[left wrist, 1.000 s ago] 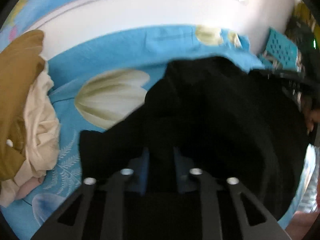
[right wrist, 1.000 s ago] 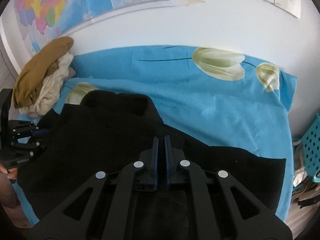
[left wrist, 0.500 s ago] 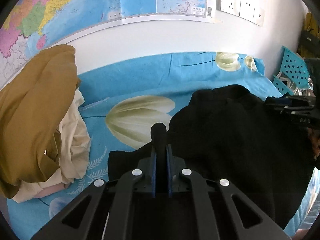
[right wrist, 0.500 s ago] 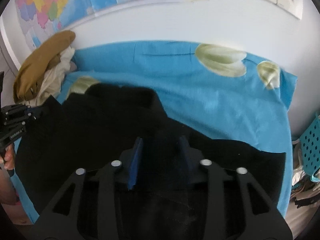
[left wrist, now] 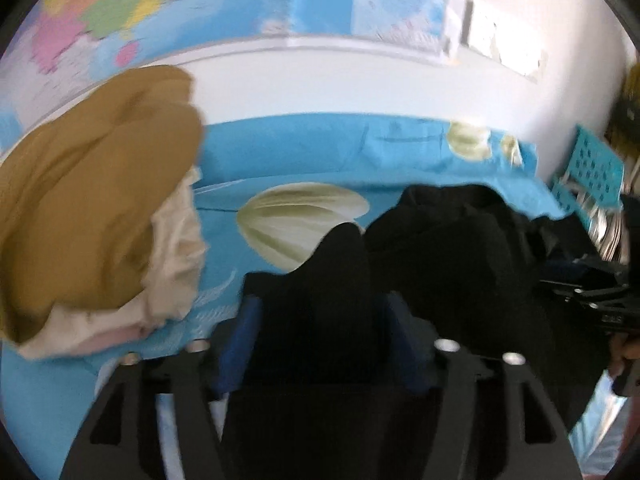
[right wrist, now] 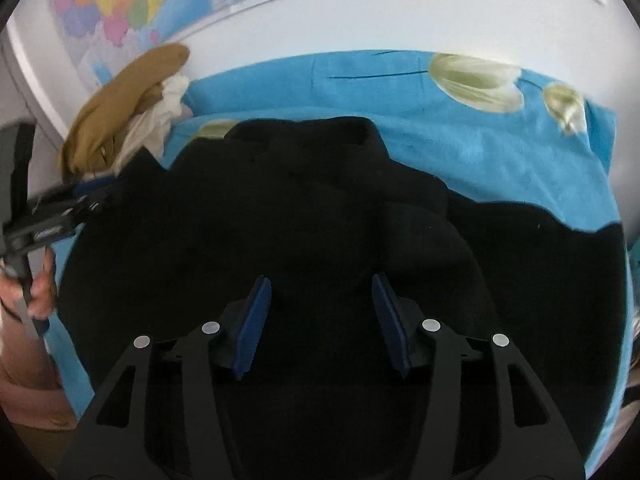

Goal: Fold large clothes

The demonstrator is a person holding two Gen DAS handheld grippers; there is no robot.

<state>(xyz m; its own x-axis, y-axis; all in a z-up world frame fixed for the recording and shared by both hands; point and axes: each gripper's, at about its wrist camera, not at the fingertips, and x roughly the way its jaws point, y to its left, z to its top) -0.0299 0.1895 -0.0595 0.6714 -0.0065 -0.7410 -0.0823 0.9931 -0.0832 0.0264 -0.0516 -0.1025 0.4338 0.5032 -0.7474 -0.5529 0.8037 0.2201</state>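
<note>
A large black garment [right wrist: 320,208] lies spread over the blue flowered bedsheet [right wrist: 500,148]. In the right wrist view my right gripper [right wrist: 322,300] hangs over its middle. Its jaws are opening, the blue pads [right wrist: 256,316] stand apart and press on nothing, and black cloth lies below them. At the garment's left edge is my left gripper [left wrist: 320,312], jaws also opening. A raised fold of the black garment [left wrist: 340,264] stands between its pads without being pinched. Each gripper shows at the edge of the other's view: the left gripper [right wrist: 60,216] and the right gripper [left wrist: 592,292].
A pile of tan and cream clothes [left wrist: 92,208] sits on the bed to the left, against the white wall. A map [left wrist: 160,8] hangs above it. A teal plastic basket [left wrist: 596,168] stands beyond the bed's right end. A person's hand [right wrist: 36,288] holds the left gripper.
Both grippers were shut on black cloth and have opened, letting it go. The left wrist view has drawn back and turned, so the clothes pile looks larger.
</note>
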